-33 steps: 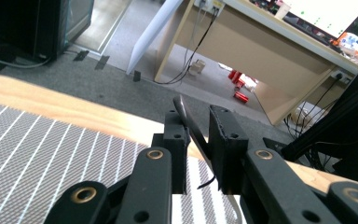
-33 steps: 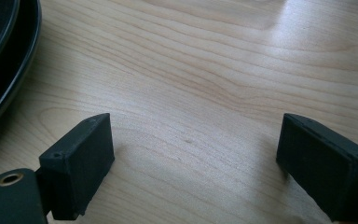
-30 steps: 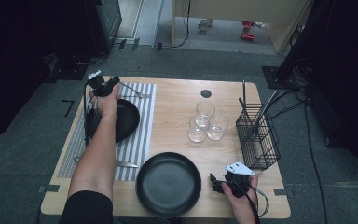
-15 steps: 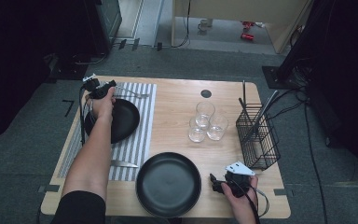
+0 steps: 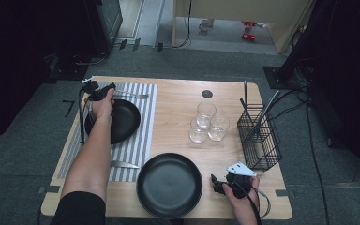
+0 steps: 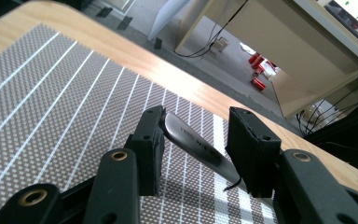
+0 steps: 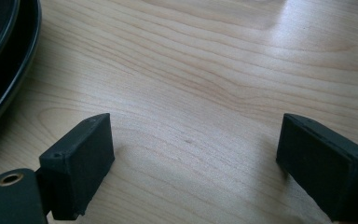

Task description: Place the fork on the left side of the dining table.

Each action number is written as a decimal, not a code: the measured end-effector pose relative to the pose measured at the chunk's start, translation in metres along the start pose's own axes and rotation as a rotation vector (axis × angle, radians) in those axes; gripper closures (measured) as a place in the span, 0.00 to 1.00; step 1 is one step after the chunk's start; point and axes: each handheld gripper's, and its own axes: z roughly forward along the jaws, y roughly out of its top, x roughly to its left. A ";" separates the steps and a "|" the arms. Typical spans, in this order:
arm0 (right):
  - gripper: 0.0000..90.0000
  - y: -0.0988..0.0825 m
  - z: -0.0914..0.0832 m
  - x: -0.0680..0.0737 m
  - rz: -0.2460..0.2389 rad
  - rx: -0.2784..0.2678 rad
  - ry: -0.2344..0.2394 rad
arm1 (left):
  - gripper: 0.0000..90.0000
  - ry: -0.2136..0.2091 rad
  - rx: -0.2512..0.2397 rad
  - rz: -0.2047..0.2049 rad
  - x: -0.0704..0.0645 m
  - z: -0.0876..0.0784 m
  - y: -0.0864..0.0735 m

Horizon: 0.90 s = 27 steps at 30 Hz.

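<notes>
Steel fork [image 6: 196, 146] lies on the striped placemat [image 5: 136, 140] above the small black plate [image 5: 122, 119], laid down between the left gripper's [image 6: 196, 147] just-widening jaws, while the larger plate [image 5: 168, 185] awaits cutlery beside the idle, wide-open right gripper [image 7: 193, 161].

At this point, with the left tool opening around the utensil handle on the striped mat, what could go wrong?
The left tool has just been opening, and the utensil handle lies slanted between its jaws, touching the left one; pulling away could drag it askew. The small black plate sits right beside that hand, so a careless retreat might nudge it.
</notes>
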 end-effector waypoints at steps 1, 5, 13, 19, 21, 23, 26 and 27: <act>0.12 0.000 0.000 0.000 0.001 0.000 0.000 | 0.63 -0.001 0.001 -0.007 0.001 0.000 0.001; 0.12 0.000 0.000 0.000 0.000 0.000 0.000 | 0.59 0.001 -0.009 -0.010 -0.001 0.001 0.003; 0.12 0.000 0.000 0.000 0.000 0.000 0.000 | 0.37 0.063 0.006 0.055 -0.001 0.001 0.007; 0.12 0.000 0.000 0.000 0.000 0.000 0.000 | 0.35 0.077 -0.008 0.054 0.004 -0.001 0.009; 0.12 0.000 0.000 0.000 0.000 0.000 0.000 | 0.35 0.081 -0.010 0.063 0.004 -0.003 0.009; 0.12 0.000 0.000 0.000 0.000 0.000 0.000 | 0.39 0.064 -0.003 0.056 0.004 -0.004 0.008; 0.12 0.000 0.000 0.000 0.001 0.000 0.000 | 0.51 0.041 0.009 0.064 0.003 -0.008 0.007; 0.12 0.000 0.000 0.000 0.000 0.000 0.000 | 0.55 0.029 0.014 0.073 0.003 -0.009 0.007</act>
